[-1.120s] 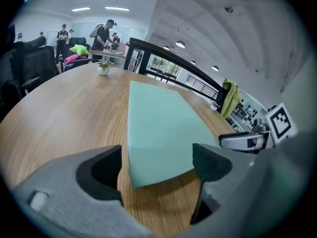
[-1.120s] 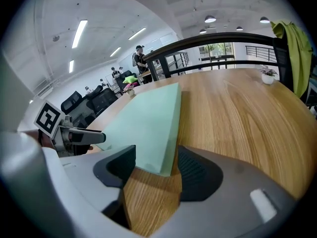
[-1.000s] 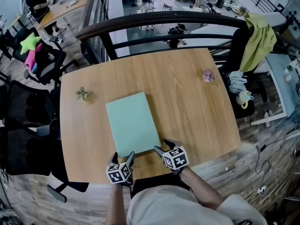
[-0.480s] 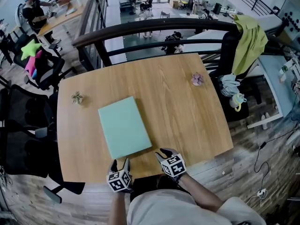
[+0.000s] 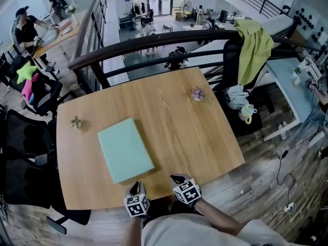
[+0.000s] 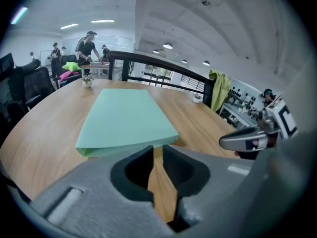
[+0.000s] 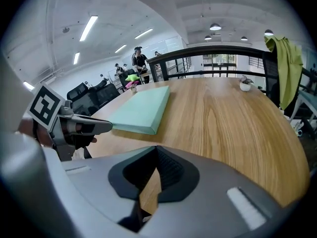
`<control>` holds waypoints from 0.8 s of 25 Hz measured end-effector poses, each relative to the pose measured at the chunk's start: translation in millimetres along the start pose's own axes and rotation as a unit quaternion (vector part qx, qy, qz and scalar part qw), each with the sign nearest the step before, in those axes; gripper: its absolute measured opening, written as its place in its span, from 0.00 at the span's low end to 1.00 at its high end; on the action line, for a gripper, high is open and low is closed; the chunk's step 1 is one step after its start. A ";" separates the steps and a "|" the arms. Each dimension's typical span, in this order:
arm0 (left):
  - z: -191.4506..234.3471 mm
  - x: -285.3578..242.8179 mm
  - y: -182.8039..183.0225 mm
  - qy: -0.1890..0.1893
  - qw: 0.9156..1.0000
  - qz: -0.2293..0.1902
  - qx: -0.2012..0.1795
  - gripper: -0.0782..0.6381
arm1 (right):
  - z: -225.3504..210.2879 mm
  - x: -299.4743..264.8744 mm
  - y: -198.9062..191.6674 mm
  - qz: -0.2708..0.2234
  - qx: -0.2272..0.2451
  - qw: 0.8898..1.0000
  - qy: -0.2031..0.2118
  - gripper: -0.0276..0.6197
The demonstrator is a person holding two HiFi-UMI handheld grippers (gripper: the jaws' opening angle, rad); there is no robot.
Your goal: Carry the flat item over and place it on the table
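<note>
Head view: the green flat item lies on the bench, clear of both grippers, so the placing looks done; my left gripper is closing on nothing, jaws a sliver apart; my right gripper is clenched, empty; I judge only pulling away is left.

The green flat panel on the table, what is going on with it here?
A person holds a tool in each hand at the near edge of the wooden table. The green flat panel lies flat on the table, and neither tool touches it. The left tool is closing its jaws with nothing between them; the right tool is shut and empty. So the panel appears to be placed already.
</note>
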State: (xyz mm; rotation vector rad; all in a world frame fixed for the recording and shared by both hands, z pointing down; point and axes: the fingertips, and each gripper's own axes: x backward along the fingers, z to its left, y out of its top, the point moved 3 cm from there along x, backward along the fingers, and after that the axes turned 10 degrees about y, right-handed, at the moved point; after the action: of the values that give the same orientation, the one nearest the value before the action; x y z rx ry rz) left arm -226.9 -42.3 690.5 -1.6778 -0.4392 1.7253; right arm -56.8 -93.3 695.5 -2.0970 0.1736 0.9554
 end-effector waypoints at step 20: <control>-46.2 72.8 119.7 -0.014 0.975 -0.217 -0.047 0.11 | 22.6 79.0 102.8 -0.187 0.168 0.963 -0.096 0.06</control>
State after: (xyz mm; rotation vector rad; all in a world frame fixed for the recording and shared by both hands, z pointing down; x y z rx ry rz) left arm -205.5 -88.6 552.0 -1.4852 -0.8445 1.4223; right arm -57.3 -130.3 569.1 -1.6385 -0.1489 0.8267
